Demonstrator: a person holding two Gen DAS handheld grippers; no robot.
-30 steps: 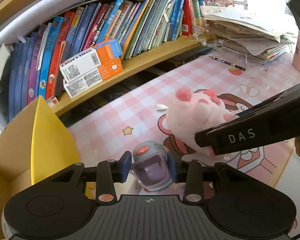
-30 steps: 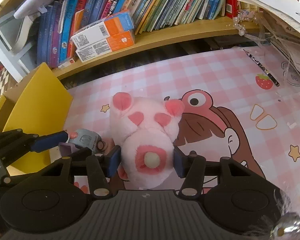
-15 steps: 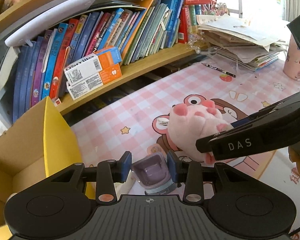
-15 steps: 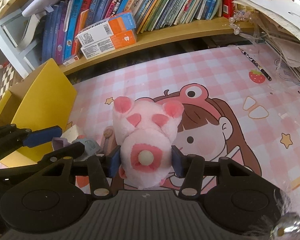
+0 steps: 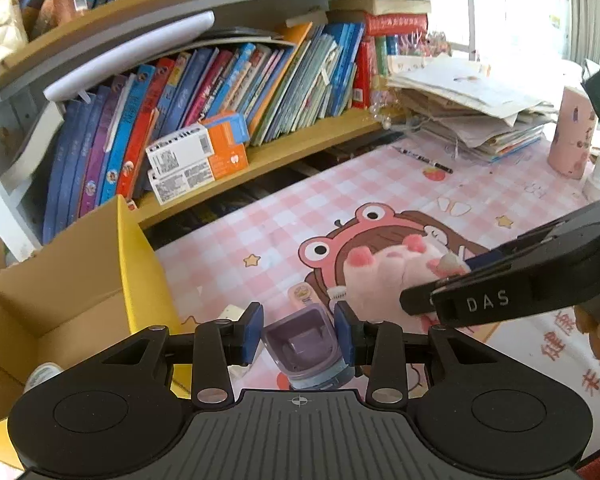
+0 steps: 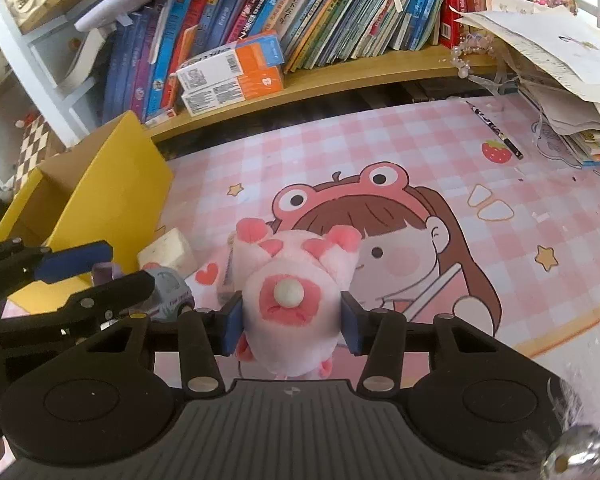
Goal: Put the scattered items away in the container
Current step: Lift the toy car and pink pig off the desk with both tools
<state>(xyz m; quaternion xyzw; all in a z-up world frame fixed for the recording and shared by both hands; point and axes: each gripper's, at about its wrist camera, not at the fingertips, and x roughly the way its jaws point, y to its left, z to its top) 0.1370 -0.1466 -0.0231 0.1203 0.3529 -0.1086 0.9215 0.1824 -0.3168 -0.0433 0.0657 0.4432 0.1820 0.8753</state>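
Right, my readout from the two wrist views
Left gripper (image 5: 299,332): I see its blue pads pinching the sides of the toy car (image 5: 306,350); the car hangs nose-down between them, its purple hollow underside facing the camera, clear of the mat
Right gripper (image 6: 292,322): jaws closing, blue pads squeezing the pink plush (image 6: 292,280) on both flanks; its white tail points at the lens, ears toward twelve o'clock
Plush from the left view: at three o'clock of the car, with the other gripper's black finger marked DAS across it
Car from the right view: at nine o'clock of the plush, partly hidden behind the left gripper's fingers
Container: yellow cardboard box (image 5: 80,280), flaps open, at nine o'clock in the left view and ten o'clock in the right; a small round white item lies inside, too little of it showing to name
White block (image 6: 166,250): on the mat just beside the box wall
Pink checked mat (image 6: 400,152): covers the desk, cartoon girl in a frog hat printed at centre
Pen (image 6: 494,134): on the mat toward one o'clock, near the paper stack (image 6: 560,64)
Bookshelf (image 6: 340,68): across twelve o'clock, books leaning
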